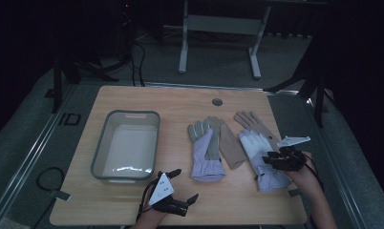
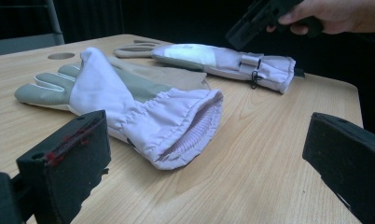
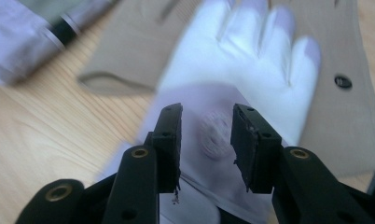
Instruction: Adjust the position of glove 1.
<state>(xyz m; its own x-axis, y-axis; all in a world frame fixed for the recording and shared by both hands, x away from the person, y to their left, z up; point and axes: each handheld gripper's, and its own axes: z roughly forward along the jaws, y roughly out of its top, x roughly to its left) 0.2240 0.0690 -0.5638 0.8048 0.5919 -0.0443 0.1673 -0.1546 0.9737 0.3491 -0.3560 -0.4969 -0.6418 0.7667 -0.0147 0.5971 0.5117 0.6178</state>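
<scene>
Two lavender work gloves lie on the wooden table point(image 1: 147, 102), each partly over a tan glove. The left lavender glove point(image 1: 205, 155) point(image 2: 129, 102) has a grey palm and covers part of a tan glove point(image 1: 227, 143). The right lavender glove point(image 1: 261, 160) point(image 3: 251, 51) has a white hand part and rests on the other tan glove point(image 1: 252, 121) point(image 3: 344, 70). My right gripper point(image 1: 272, 160) point(image 3: 208, 121) hovers just over this glove's back, jaws apart with nothing between them. My left gripper point(image 1: 184, 185) point(image 2: 209, 140) stands wide open near the front edge, facing the left glove's cuff.
An empty grey plastic tub point(image 1: 100, 148) stands on the left half of the table. A round cable hole point(image 1: 217, 102) sits near the far edge. Behind the table are white frame legs point(image 1: 183, 52) and dark floor with cables.
</scene>
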